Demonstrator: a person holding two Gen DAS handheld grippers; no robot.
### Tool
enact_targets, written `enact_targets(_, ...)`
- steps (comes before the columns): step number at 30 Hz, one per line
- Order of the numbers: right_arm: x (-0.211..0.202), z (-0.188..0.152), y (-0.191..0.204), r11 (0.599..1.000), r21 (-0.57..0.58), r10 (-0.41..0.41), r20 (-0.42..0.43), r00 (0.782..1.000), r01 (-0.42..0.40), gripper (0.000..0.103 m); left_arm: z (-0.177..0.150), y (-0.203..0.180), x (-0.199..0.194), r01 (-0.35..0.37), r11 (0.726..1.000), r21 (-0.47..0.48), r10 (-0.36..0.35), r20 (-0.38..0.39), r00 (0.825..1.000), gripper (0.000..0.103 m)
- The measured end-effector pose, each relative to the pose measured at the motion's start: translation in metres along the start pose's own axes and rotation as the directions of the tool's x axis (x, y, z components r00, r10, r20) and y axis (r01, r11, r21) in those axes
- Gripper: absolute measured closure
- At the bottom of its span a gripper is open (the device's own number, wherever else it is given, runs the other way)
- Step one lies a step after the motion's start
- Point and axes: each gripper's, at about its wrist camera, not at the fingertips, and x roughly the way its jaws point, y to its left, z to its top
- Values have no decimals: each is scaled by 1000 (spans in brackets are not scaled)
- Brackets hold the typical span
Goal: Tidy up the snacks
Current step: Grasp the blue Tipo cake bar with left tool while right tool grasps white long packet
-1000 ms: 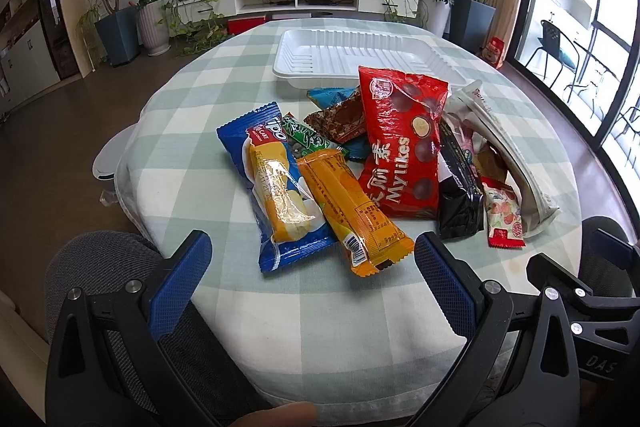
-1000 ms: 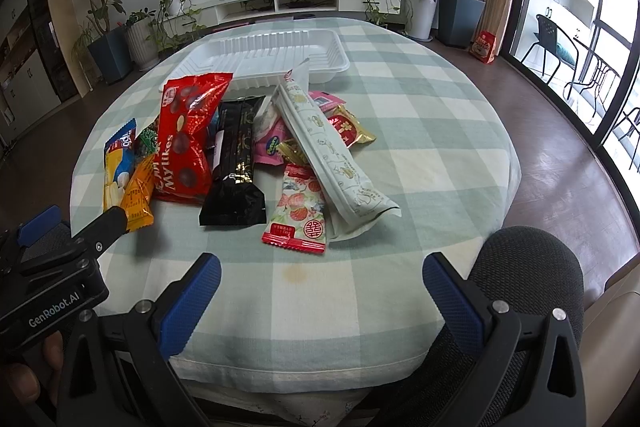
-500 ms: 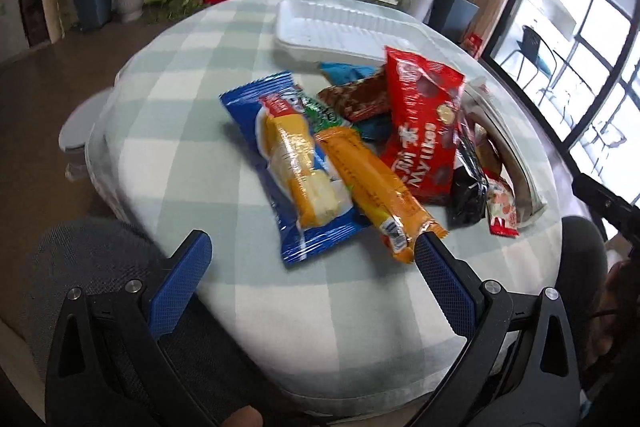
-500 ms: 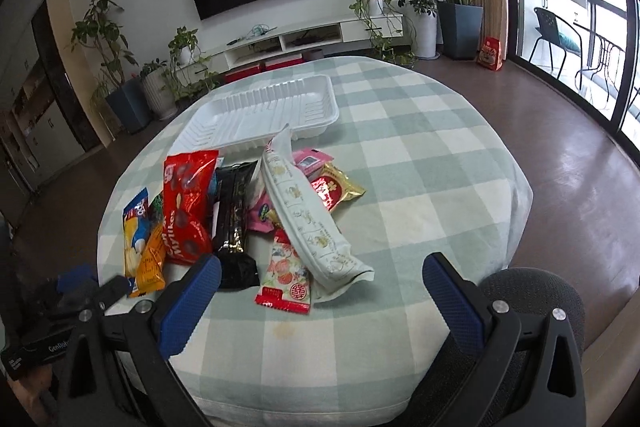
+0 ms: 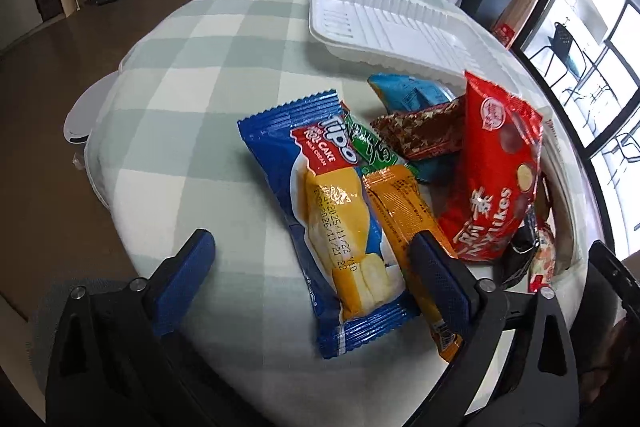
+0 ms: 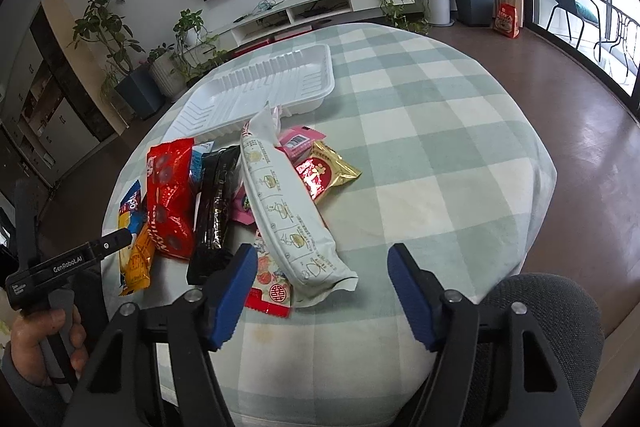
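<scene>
A pile of snack packets lies on the round checked table [image 5: 208, 39]. The blue Tipo roll cake packet [image 5: 340, 227] sits nearest my left gripper [image 5: 312, 283], which is open and empty with its fingers on either side of the packet's near end. Beside it lie an orange bar [image 5: 404, 215] and a red Mylikes bag [image 5: 492, 179]. A white tray [image 5: 392, 23] stands empty behind the pile. My right gripper [image 6: 322, 291] is open and empty over the near ends of a long pale packet [image 6: 288, 203] and a small red-and-white packet [image 6: 272, 287].
A black packet [image 6: 214, 207], a gold-red sachet [image 6: 324, 175] and a pink packet [image 6: 298, 143] lie in the pile. A grey chair [image 6: 552, 307] stands at the table's near edge. Potted plants and a TV shelf stand along the far wall.
My left gripper has moved forward and down over the blue Tipo packet. My right gripper has moved closer to the long pale packet and its fingers have narrowed.
</scene>
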Motion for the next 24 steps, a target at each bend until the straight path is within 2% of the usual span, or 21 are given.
enact_targets(1, 2, 0, -1, 1000, 4, 3, -6, 1000, -2, 32, 1, 4, 6, 5, 1000, -7, -5, -15, 1000, 26)
enact_targets(4, 5, -1, -2, 1000, 1, 12, -14, 1000, -12, 33, 3, 6, 6, -10, 1000, 22, 11, -9, 1000, 47)
enact_targets(7, 5, 0, -3, 1000, 1, 18, -10, 1000, -18, 33, 8, 10, 8, 7, 999, 46, -6, -29, 1000, 49)
enact_targets(11, 6, 0, -2, 1000, 1, 19, -21, 1000, -19, 33, 15, 6, 13, -13, 996, 94, 19, -56, 998, 49)
enact_targets(13, 6, -1, 0, 1000, -10, 17, -24, 1000, -17, 33, 19, 5, 16, 2, 994, 107, 4, -56, 998, 50)
enact_targets(14, 5, -1, 1, 1000, -16, 14, -23, 1000, -15, 33, 19, 3, 16, 13, 993, 117, -6, -52, 999, 59)
enact_targets(15, 5, -1, 2, 1000, -22, 11, -21, 1000, -12, 33, 17, 1, 16, 10, 991, 134, -3, -53, 999, 65)
enact_targets(17, 3, -1, 3, 1000, -29, 6, -17, 1000, -6, 33, 16, 0, 16, 9, 987, 162, 0, -53, 999, 70)
enact_targets(21, 3, 0, 2, 1000, -25, -6, -21, 1000, 5, 33, 15, 6, 13, 51, 984, 172, -39, -75, 996, 72)
enact_targets(24, 5, 0, 3, 999, -34, -9, -28, 1000, 8, 33, 14, 3, 14, 53, 970, 237, -32, -91, 995, 72)
